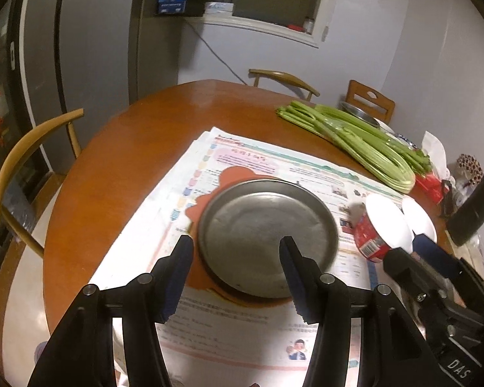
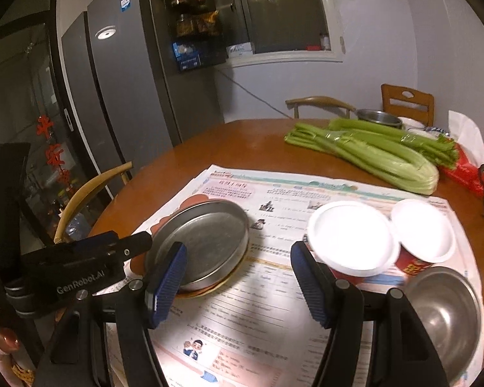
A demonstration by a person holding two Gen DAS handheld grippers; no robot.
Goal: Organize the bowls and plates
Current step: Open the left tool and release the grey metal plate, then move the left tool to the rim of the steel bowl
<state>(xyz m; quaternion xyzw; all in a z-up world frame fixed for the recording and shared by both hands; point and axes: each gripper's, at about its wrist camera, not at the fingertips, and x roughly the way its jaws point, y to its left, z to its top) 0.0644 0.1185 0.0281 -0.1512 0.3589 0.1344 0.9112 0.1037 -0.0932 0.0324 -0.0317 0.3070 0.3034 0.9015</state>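
a: left wrist view has the left tongs (image 1: 237, 248) spread wide and holding nothing, hanging just over the near rim of the metal plate (image 1: 267, 237). one blue pad sits outside the rim on the left, the other hangs over the plate's floor.

b: why straddle the rim like that?

a: my guess is a pinch on the wall of the plate; a flat plate gives no other purchase. the plate rests on an orange mat (image 1: 206, 206) laid over the newspaper (image 1: 226, 332), probably to spare the bench (image 1: 164, 113).

b: and the other side?

a: right wrist view shows the right tongs (image 2: 238, 282) also gaping, empty, over bare newspaper between the plate (image 2: 209, 242) and two red paper cups (image 2: 350, 237) with white insides. the nearer cup looks just beside the right pad; i cannot tell if they touch. the cups stand side by side, rims close.

b: any bowls?

a: a steel bowl (image 2: 445, 316) sits at the near right edge of the paper, beside the cups. another metal bowl (image 2: 379, 117) sits far back behind the celery (image 2: 371, 154), well apart from the rest.

b: so where does the job stand?

a: early, i'd judge: nothing is stacked, plate and bowls lie separate.
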